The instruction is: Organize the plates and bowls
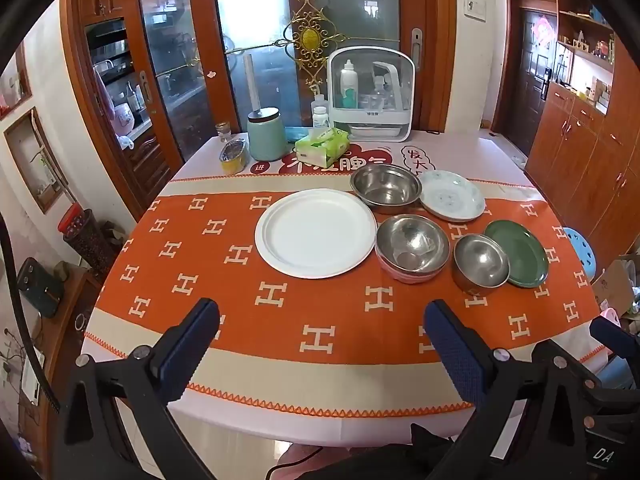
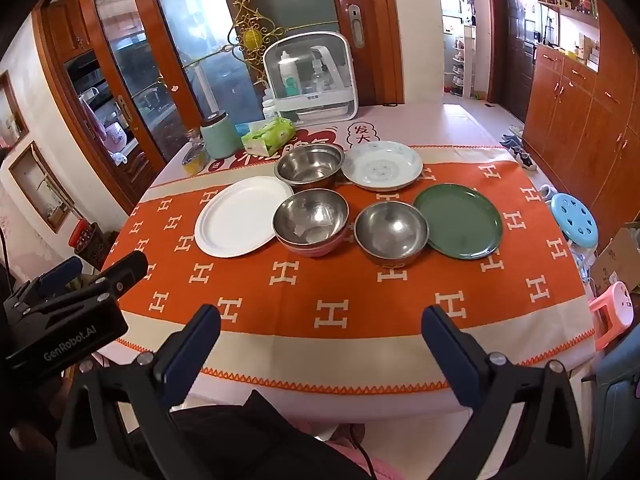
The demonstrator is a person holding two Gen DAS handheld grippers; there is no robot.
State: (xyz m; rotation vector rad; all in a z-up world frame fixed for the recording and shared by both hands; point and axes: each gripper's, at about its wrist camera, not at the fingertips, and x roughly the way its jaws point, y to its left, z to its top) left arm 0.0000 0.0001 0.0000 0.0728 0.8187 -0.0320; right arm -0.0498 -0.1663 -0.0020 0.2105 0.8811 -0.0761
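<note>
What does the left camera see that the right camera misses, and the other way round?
Only the left wrist view shows the dark basket on the floor left of the table. Only the right wrist view shows the pink stool and the left gripper's branded body. Both show the white plate, green plate, patterned plate, three steel bowls and tissue pack, with jaws apart.

bright daylight through glass doors [image 1: 256, 20]; sharp centre, fisheye-bent dark edges.
</note>
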